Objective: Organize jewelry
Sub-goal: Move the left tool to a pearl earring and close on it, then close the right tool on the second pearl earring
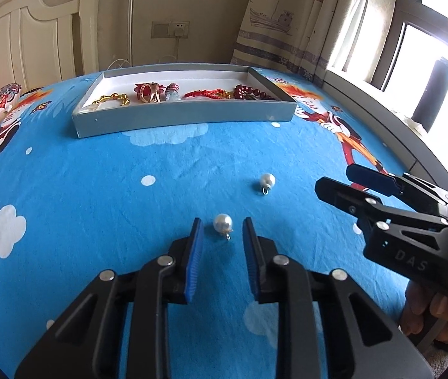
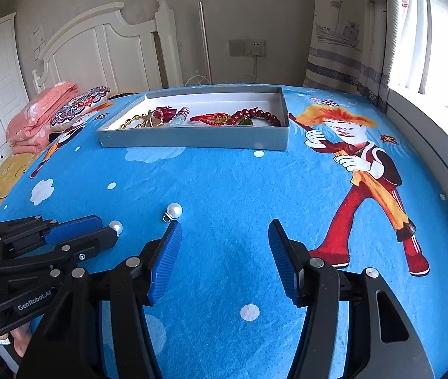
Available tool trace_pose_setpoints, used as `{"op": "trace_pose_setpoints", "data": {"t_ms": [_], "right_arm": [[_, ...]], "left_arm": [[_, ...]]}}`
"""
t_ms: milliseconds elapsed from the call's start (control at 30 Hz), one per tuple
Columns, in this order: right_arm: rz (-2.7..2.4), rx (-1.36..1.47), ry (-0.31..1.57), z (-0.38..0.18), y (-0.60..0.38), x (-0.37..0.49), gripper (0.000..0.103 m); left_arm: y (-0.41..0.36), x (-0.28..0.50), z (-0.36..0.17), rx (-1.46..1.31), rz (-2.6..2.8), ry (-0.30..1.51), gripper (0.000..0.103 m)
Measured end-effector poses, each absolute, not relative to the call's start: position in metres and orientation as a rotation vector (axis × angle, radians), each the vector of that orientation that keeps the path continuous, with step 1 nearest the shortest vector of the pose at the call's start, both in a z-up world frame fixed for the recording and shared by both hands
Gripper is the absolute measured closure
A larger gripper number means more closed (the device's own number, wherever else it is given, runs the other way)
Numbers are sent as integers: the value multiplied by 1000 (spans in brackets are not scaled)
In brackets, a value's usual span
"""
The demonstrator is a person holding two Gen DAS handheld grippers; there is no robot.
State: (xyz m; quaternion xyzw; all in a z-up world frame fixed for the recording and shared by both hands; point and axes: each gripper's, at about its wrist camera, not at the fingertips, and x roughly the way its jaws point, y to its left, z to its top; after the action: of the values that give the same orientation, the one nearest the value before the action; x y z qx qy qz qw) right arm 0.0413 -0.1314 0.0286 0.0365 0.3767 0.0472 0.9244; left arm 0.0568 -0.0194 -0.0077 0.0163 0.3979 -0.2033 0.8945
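Observation:
Two white pearl pendants lie on the blue cartoon bedsheet. My left gripper (image 1: pixel 222 222) is open, its blue pads on either side of the near pearl (image 1: pixel 222 223), not closed on it; that pearl shows at the left gripper's tips in the right wrist view (image 2: pixel 116 227). The second pearl (image 1: pixel 267 180) lies farther right, just beyond my right gripper's left fingertip (image 2: pixel 173 211). My right gripper (image 2: pixel 224 225) is open wide and empty. A grey tray (image 1: pixel 186 117) at the back holds a gold chain, a red beaded bracelet (image 1: pixel 252 92) and other red jewelry.
A white headboard and a wall socket stand behind the bed. A patterned cushion (image 2: pixel 80 105) and folded pink blanket (image 2: pixel 39 117) lie at the left. A curtain and window sill run along the right edge.

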Motion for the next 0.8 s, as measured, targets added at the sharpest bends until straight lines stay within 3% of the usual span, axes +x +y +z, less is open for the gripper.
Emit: {"op": "trace_pose_setpoints", "data": {"t_ms": [167,333,800], "right_arm": [[102,81,776,28,-131,42,49],[105,84,778,27,-131,43,49],[187,82,821,24,-108,58,50]], "left_arm": [[-26,62,-10,53,-419,831,81],[-30,65,-12,86,-413,830,90],[1,68,-8,-64,-341,781,90]]}}
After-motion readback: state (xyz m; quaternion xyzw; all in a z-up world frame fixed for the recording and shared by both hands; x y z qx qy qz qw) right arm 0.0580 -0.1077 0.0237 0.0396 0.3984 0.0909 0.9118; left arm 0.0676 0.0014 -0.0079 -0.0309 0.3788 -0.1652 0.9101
